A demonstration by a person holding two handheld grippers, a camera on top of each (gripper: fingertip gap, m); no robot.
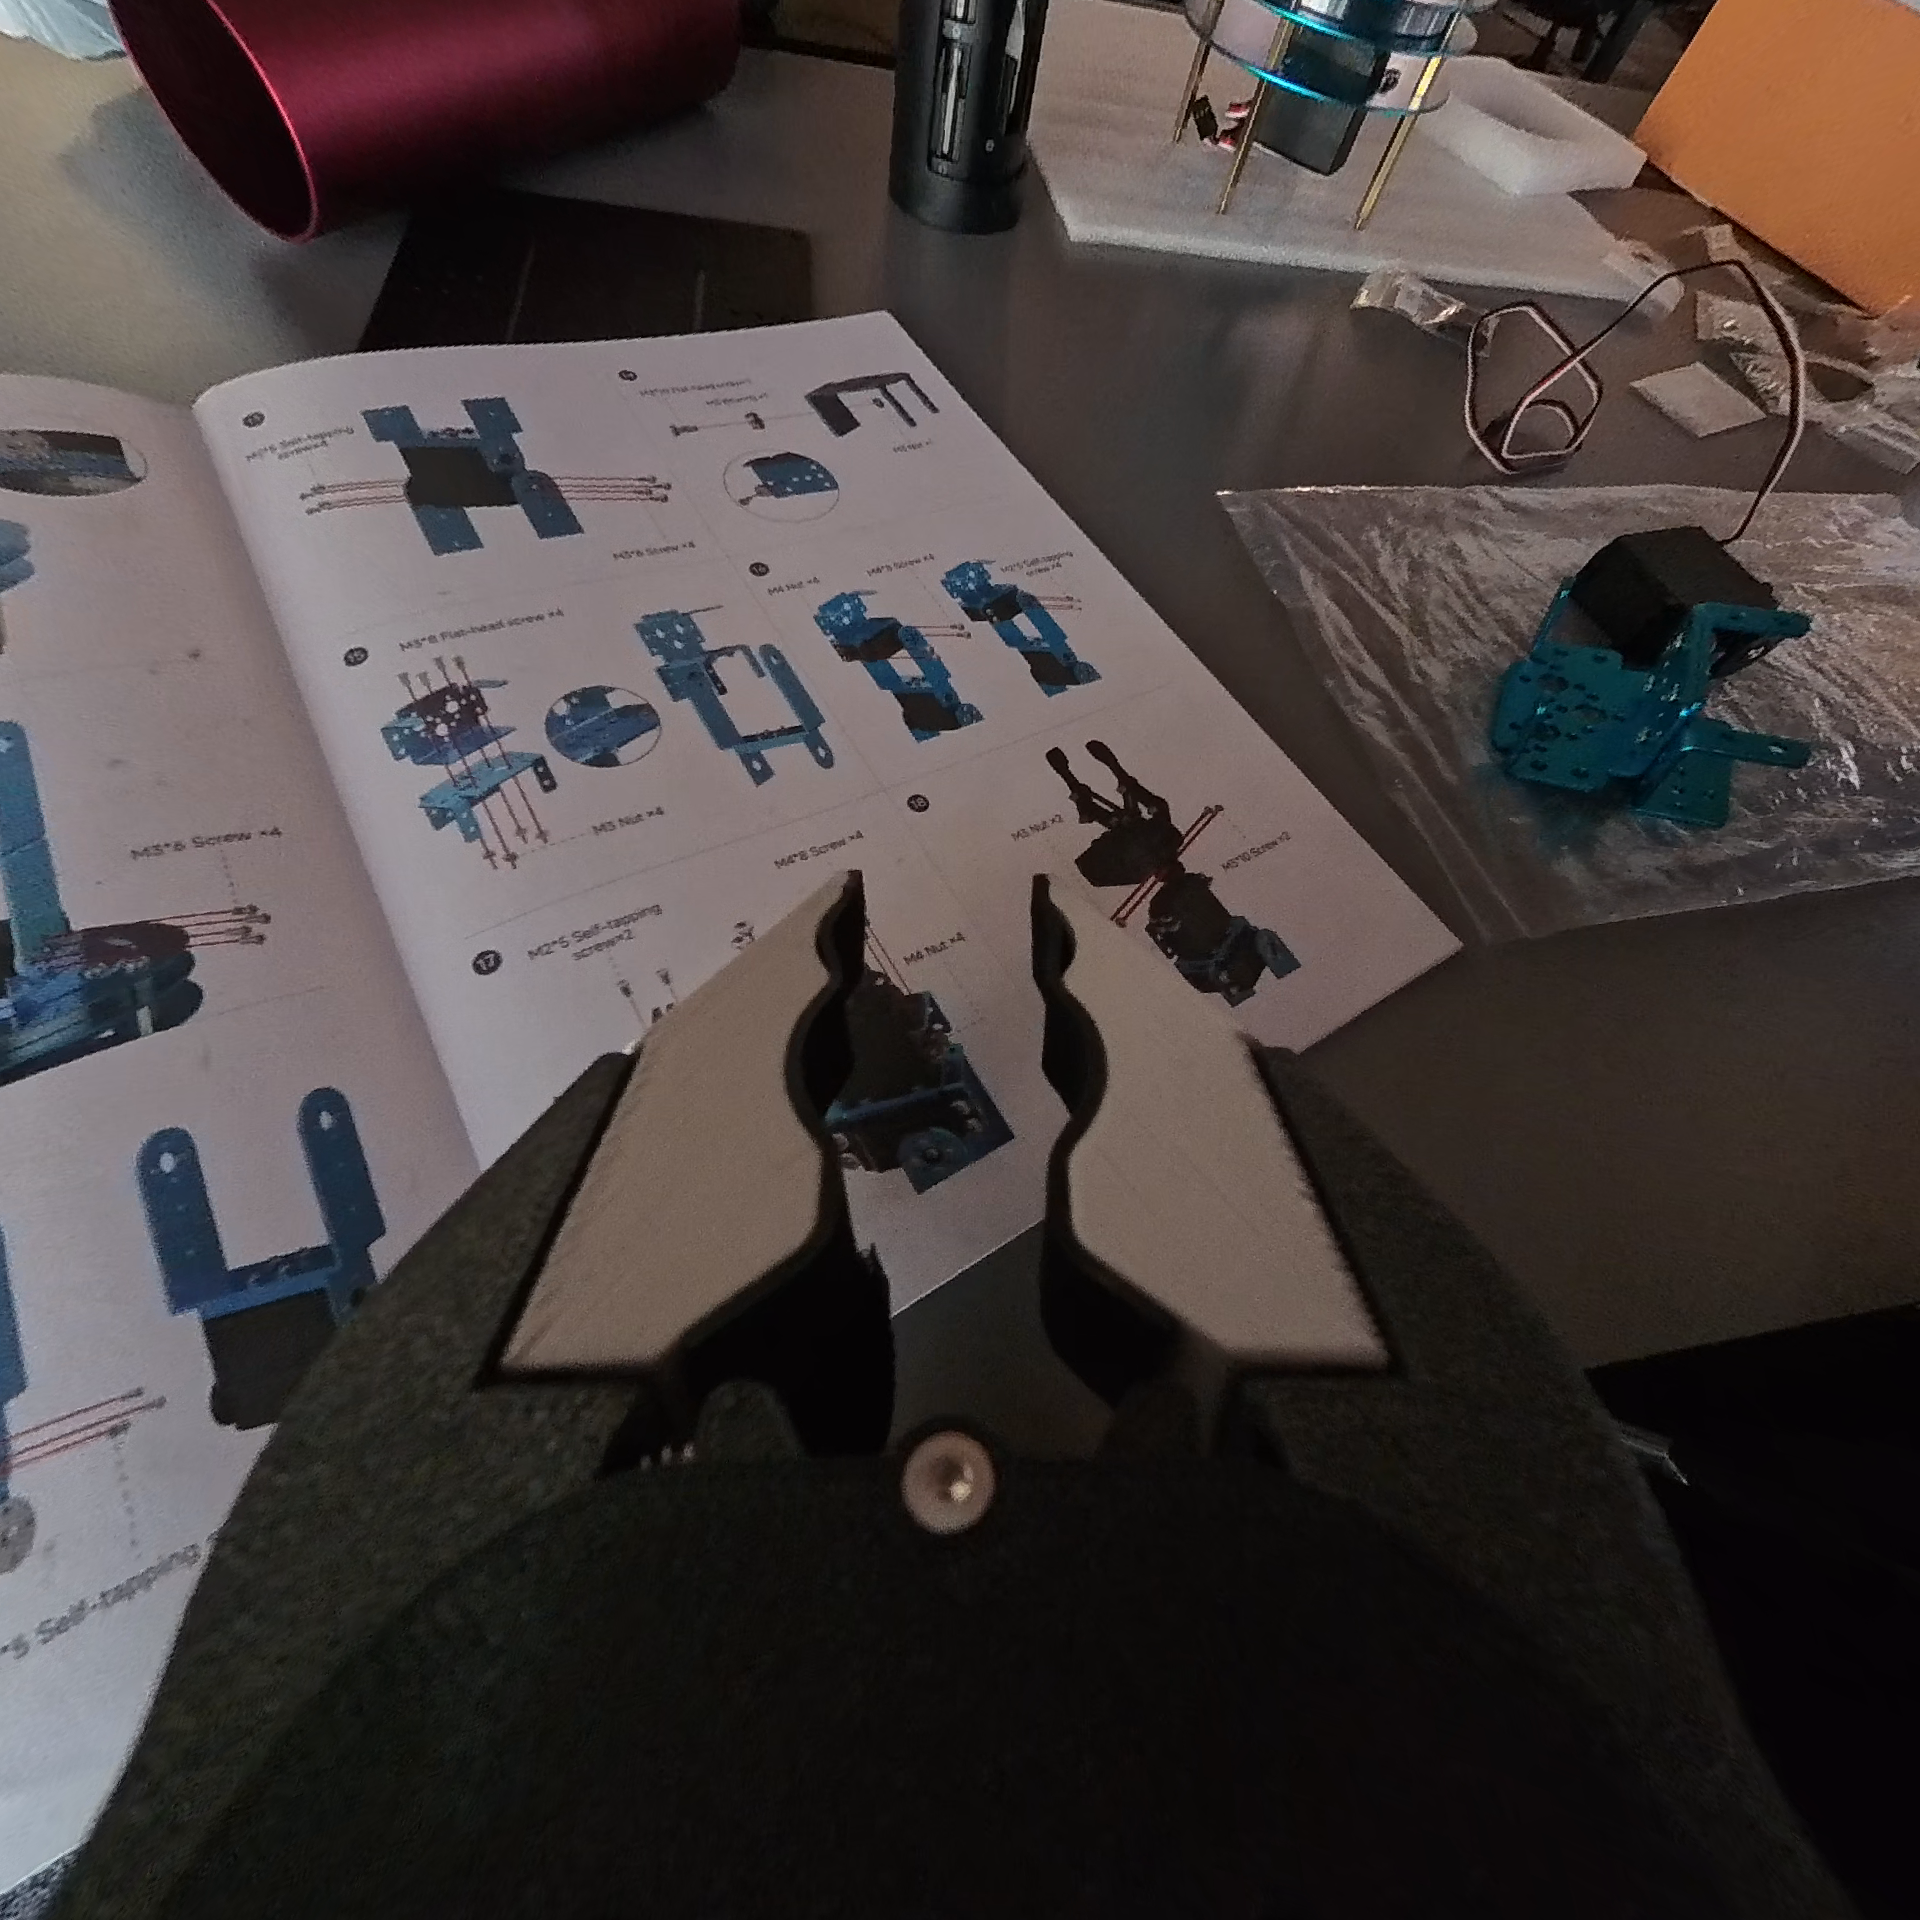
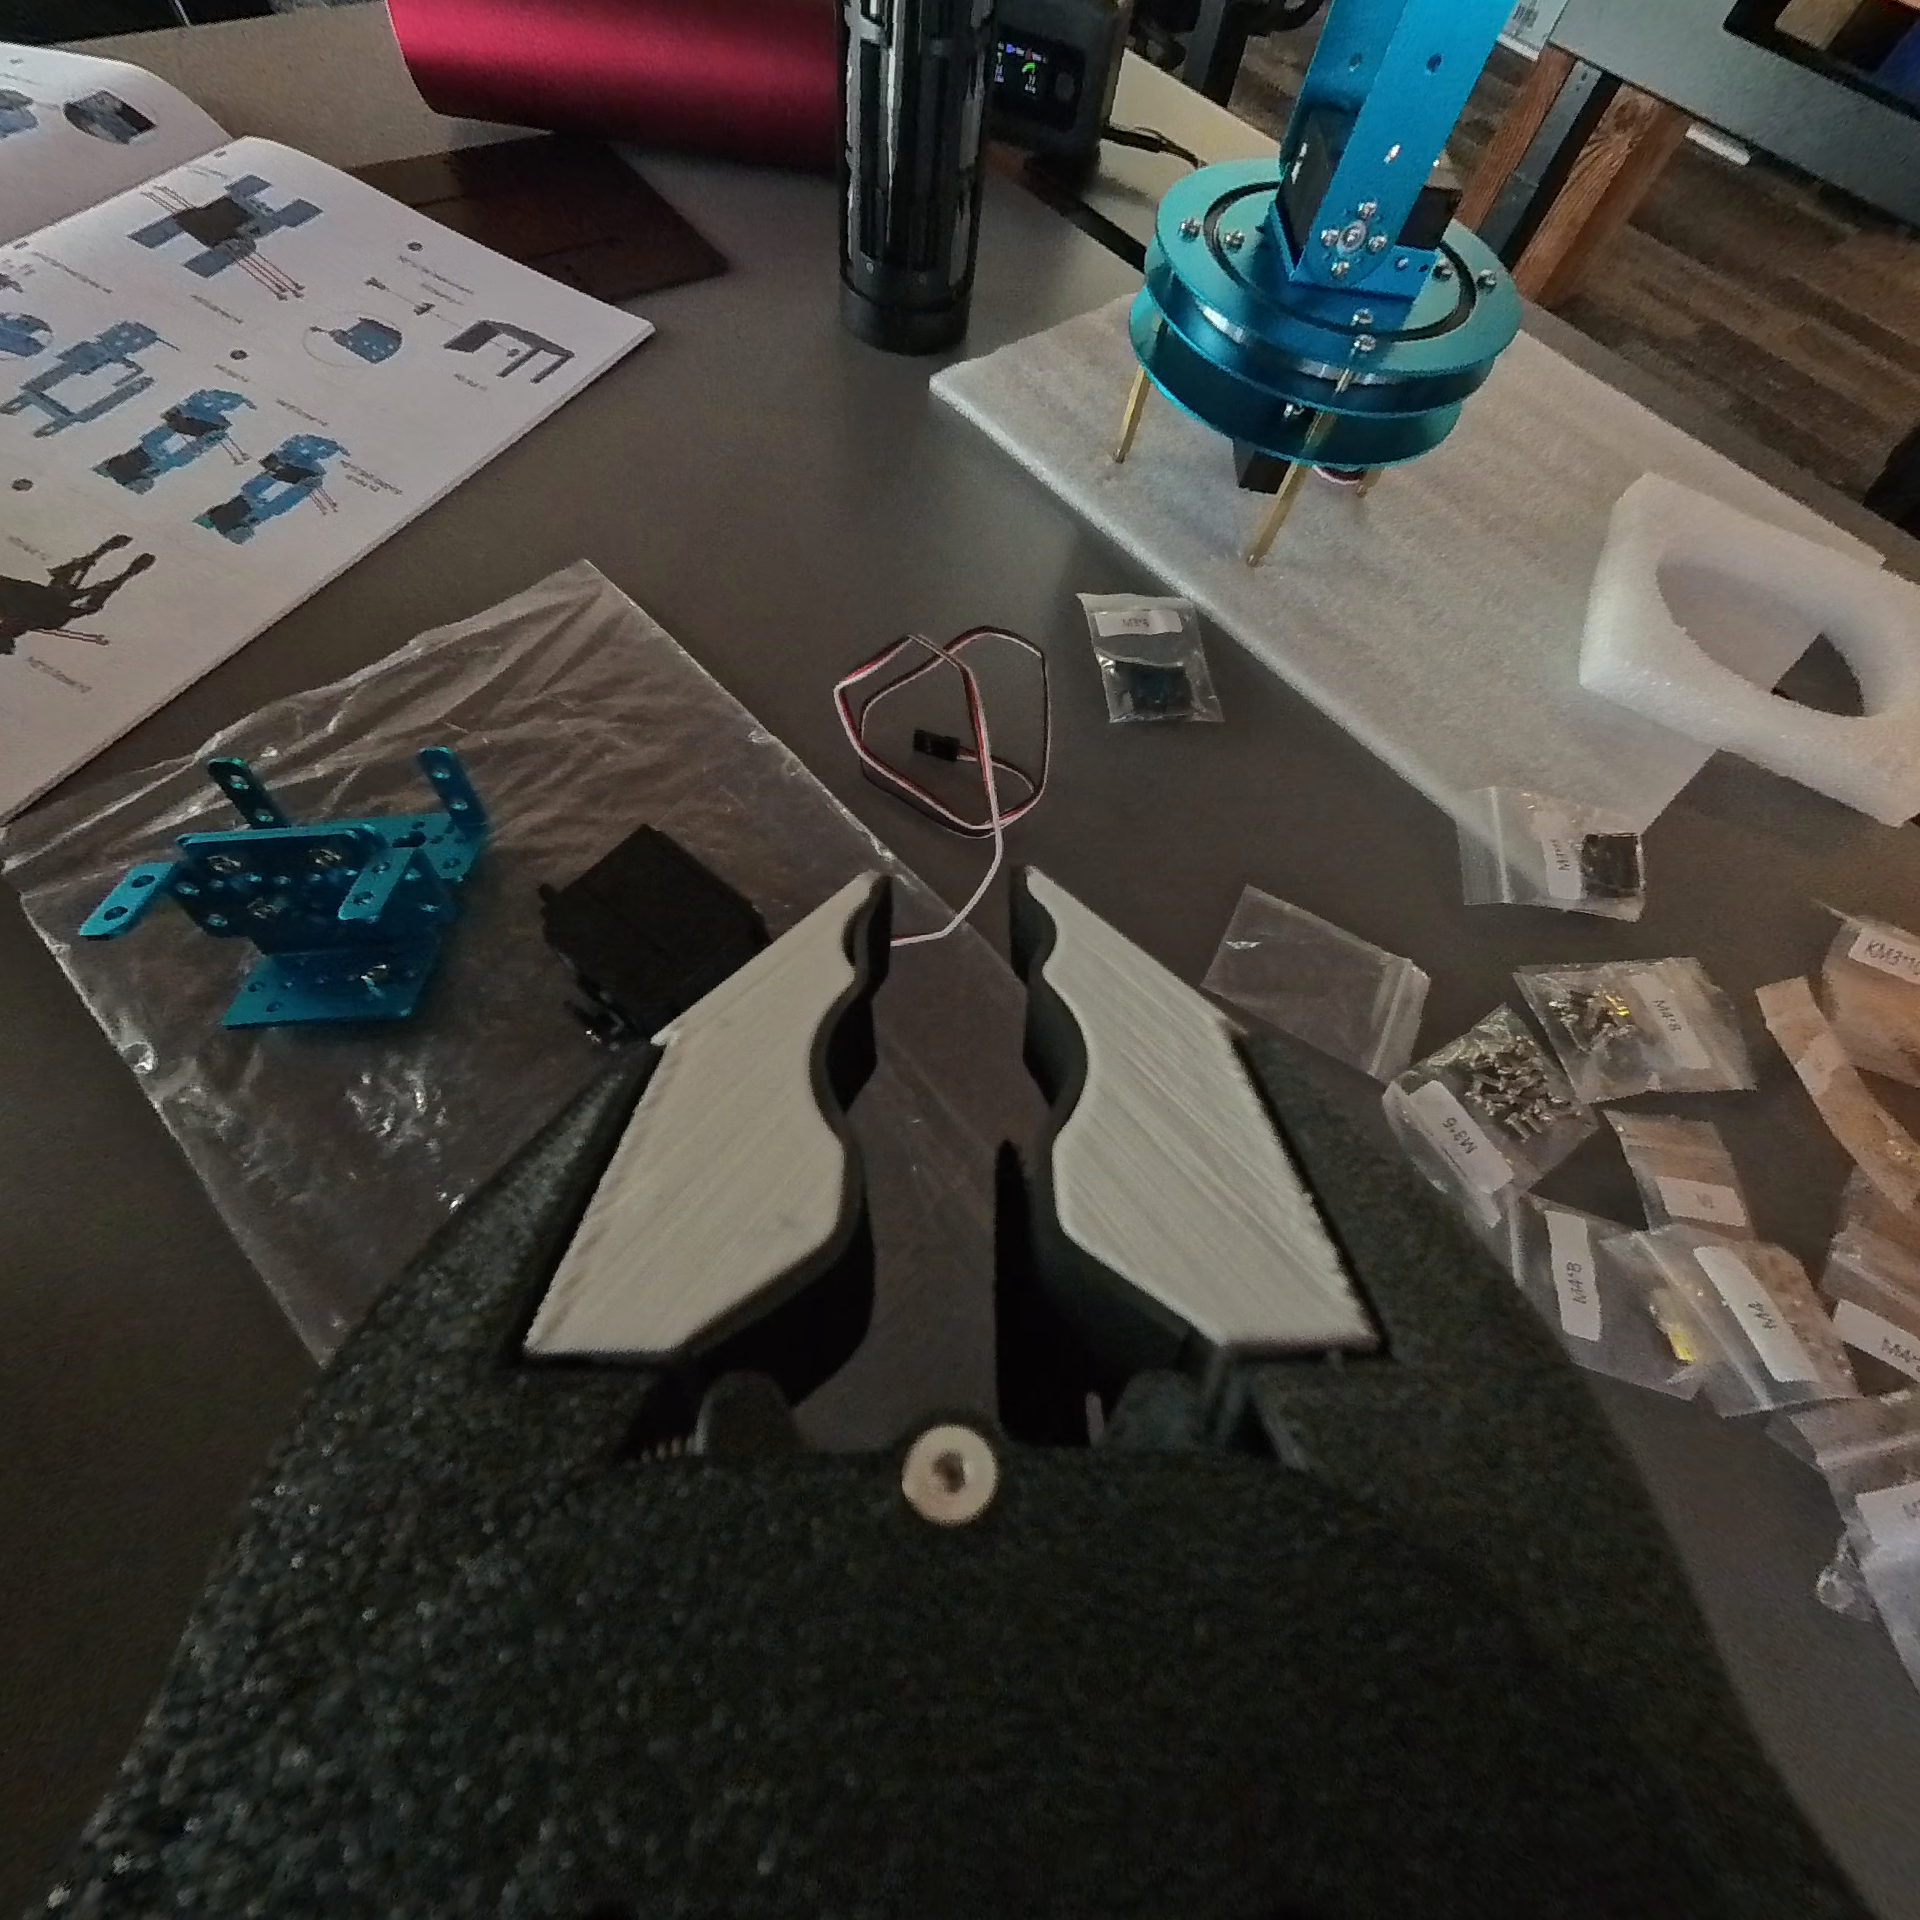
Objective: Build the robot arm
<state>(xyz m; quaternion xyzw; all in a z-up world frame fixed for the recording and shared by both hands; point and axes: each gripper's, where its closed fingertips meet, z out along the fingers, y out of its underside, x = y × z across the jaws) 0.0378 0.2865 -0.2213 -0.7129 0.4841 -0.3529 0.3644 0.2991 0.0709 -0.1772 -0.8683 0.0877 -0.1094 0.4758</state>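
Left wrist view first: left gripper (image 1: 948, 894) hovers with its jaws a moderate gap apart and nothing between them, poised over the lower right corner of an open instruction booklet (image 1: 644, 665) that lies flat on the grey counter (image 1: 1558, 1122). Off to its right and a little ahead, well apart from the fingertips, a blue bracket assembly (image 1: 1642, 717) with a black servo seated in it stands on a clear plastic bag (image 1: 1403, 623); the servo's thin cable (image 1: 1538, 384) loops away towards the far side. Farther back stand a dark red cylinder (image 1: 343, 94), a black bottle (image 1: 961, 104) and a round blue base on brass legs (image 1: 1340, 83) on a white foam sheet

Right wrist view: right gripper (image 2: 954, 888) is likewise parted by a moderate gap and empty, hanging above the near edge of the same plastic bag (image 2: 499, 727). The black servo (image 2: 655, 925) sits just beside its left finger, and the blue bracket assembly (image 2: 312, 914) lies farther left, its two upright tabs pointing away from the camera. The coiled cable (image 2: 956, 727) lies straight ahead of the tips, one strand running back between them. Small bags of screws (image 2: 1538, 1101) crowd the right side, with a white foam block (image 2: 1745, 634) beyond; this gripper looks the nearer of the two to the servo
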